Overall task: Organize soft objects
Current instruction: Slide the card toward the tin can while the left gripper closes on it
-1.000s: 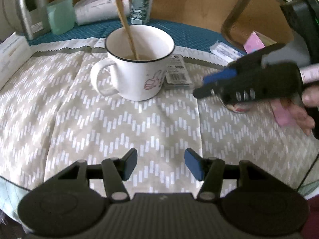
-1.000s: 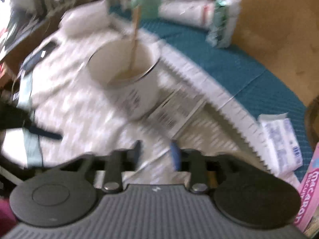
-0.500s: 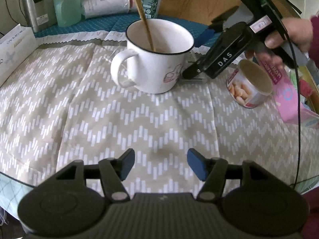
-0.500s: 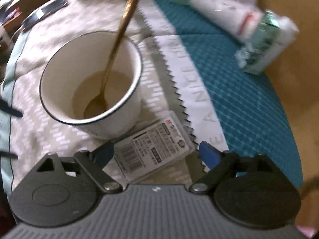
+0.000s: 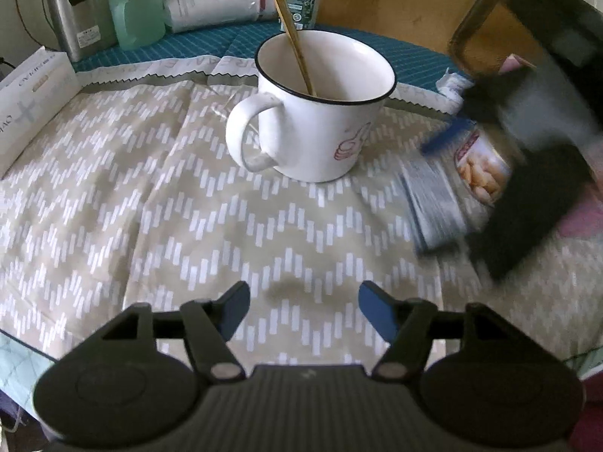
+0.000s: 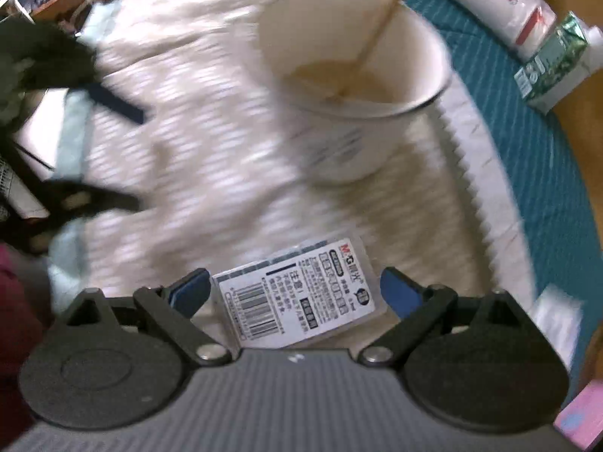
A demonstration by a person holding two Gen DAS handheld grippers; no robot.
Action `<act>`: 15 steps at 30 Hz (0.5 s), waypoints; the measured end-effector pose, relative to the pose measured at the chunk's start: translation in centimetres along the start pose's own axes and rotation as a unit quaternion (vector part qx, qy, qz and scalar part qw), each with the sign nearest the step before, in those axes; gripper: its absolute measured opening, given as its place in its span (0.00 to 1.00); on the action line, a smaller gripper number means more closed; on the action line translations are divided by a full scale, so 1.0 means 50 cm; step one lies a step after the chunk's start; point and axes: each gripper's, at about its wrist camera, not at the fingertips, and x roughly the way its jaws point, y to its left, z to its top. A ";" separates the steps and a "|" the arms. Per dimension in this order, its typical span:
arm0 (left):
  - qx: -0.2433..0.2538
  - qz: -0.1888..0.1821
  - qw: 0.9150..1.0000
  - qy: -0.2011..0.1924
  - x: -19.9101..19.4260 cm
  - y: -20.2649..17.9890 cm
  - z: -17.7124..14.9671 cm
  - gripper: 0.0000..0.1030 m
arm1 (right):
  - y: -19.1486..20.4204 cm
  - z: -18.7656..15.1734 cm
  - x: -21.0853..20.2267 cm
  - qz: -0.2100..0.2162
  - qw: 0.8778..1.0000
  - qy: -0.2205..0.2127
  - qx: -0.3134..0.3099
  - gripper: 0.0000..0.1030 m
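Observation:
A small flat packet with a barcode label (image 6: pixel 297 297) lies between the blue fingers of my right gripper (image 6: pixel 296 293); the jaws stand wide, about the packet's width, and I cannot tell if they press it. In the left wrist view the packet (image 5: pixel 433 203) is blurred, right of the white mug (image 5: pixel 320 101), with the right gripper (image 5: pixel 527 173) over it. My left gripper (image 5: pixel 303 307) is open and empty, low over the beige patterned cloth (image 5: pixel 150 203).
The mug holds milky liquid and a golden spoon (image 6: pixel 377 34). A snack can (image 5: pixel 482 165) lies on its side behind the packet. A tissue box (image 5: pixel 26 101) is at the left edge. A green cup (image 5: pixel 137 17), kettle, wrapped roll and carton stand at the back.
My right gripper has slid the packet from beside the mug out to the right and nearer, with the packet between its fingers. The left gripper has moved closer to the mug.

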 end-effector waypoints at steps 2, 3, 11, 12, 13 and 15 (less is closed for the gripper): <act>0.002 0.012 1.000 0.002 0.007 -0.009 0.003 0.65 | 0.035 -0.042 -0.013 -0.018 0.999 -0.031 0.025 0.96; 0.004 0.016 1.000 0.004 0.012 -0.015 0.005 0.66 | 0.049 -0.066 -0.019 -0.033 0.997 -0.051 0.045 0.96; 0.043 0.014 0.999 0.009 0.034 -0.096 0.014 0.68 | 0.053 -0.221 -0.061 -0.095 0.968 -0.106 0.205 0.94; 0.049 0.013 0.999 0.009 0.036 -0.109 0.016 0.69 | 0.046 -0.232 -0.064 -0.101 0.964 -0.107 0.222 0.94; 0.055 0.012 0.998 0.008 0.040 -0.124 0.015 0.69 | 0.040 -0.246 -0.069 -0.108 0.958 -0.108 0.245 0.95; 0.069 0.008 0.998 0.007 0.044 -0.153 0.018 0.69 | 0.032 -0.276 -0.076 -0.118 0.944 -0.111 0.287 0.95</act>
